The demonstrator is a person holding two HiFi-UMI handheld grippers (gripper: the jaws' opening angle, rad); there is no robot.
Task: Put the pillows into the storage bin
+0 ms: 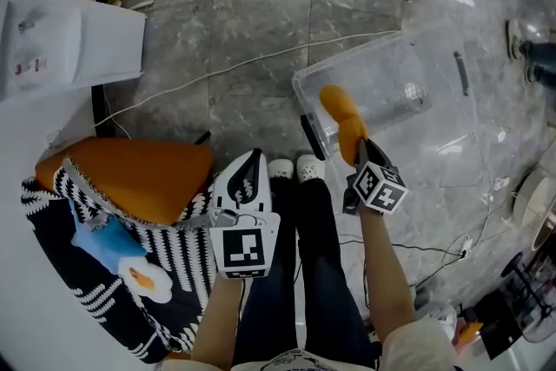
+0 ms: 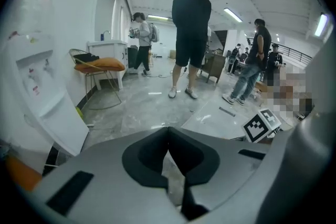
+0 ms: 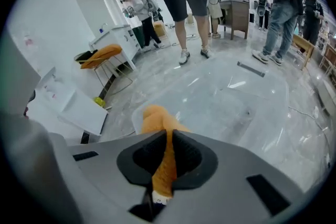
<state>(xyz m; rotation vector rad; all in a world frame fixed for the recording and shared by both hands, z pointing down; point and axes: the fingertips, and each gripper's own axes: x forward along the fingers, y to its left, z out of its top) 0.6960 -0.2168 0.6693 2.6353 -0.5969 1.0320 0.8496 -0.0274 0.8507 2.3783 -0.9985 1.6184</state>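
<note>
Both forearms reach forward, left gripper (image 1: 251,161) closed empty, right gripper (image 1: 359,145) clamped on orange pillow (image 1: 341,119)

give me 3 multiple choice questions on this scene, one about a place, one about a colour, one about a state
1. Where is the small orange pillow?
A. at the near edge of the clear storage bin
B. on a shelf
C. flat on the floor tiles

2. What colour is the large pillow lying on the striped blanket?
A. green
B. purple
C. orange

3. How is the right gripper?
A. wide open and empty
B. shut on the small orange pillow
C. lying on the floor

Answers:
1 A, the head view shows it held up at the bin's near wall.
2 C, it is plain orange against the black and white stripes.
3 B, the right gripper view shows the jaws pinching the orange fabric.
</note>
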